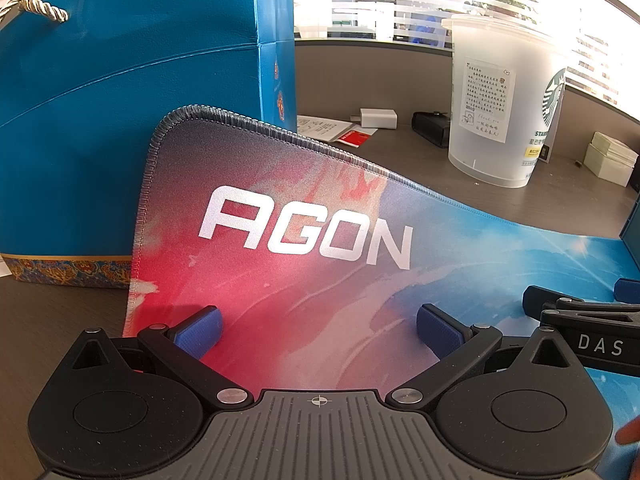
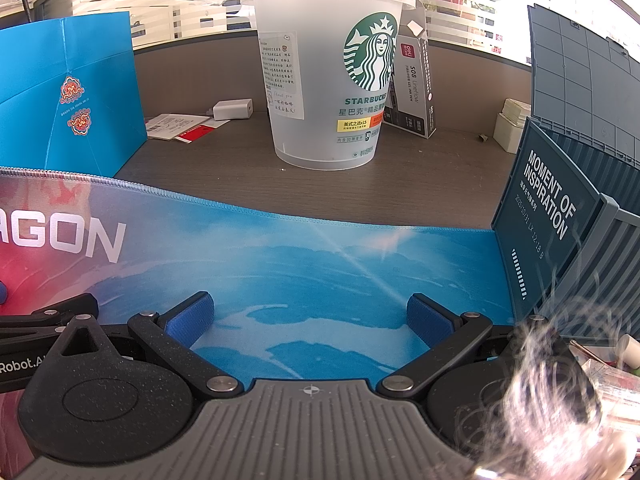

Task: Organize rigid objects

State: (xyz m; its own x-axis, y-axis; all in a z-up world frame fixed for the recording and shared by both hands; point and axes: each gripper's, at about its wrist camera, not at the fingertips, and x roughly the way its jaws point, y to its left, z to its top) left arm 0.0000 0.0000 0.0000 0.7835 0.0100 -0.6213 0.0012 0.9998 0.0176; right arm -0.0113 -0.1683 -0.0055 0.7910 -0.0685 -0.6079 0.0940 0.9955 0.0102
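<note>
Both grippers over the mouse mat (image 1: 320, 216), angled down, side by side.

Left gripper (image 1: 318, 330): jaws spread wide, nothing between the blue pads (image 1: 200, 330). It sits over the red end of the mat, near the white AGON print. The right gripper's black arm shows at the right edge of the left wrist view.

Right gripper (image 2: 310, 318): jaws also fully released, nothing held, over the blue part of the mat. A tuft of pale hair or fibre blurs the lower right corner of its view; cannot tell what it belongs to.

Things on the desk (image 2: 224, 168):
- Frosted plastic cup (image 2: 324, 80) with a Starbucks logo, upright, lid on, a paper note stuck to its side. Stands on the desk just beyond the mat's far edge, not touching it.
- Blue gift bag (image 1: 120, 120) with rope handle, upright at the far left; the mat's far left corner curls up against it.
- White charger (image 2: 234, 109) and some papers (image 2: 176, 126) behind, between bag and cup.
- Pen box (image 2: 416, 80) leaning just behind the cup on its right.
- Small black case (image 1: 430, 128) left of the cup in the left wrist view.
- Grey-blue crate (image 2: 560, 216) at the right edge of the mat, lid raised, "MOMENT OF INSPIRATION" printed on its end.
- White box (image 2: 510, 128) behind the crate.
</note>
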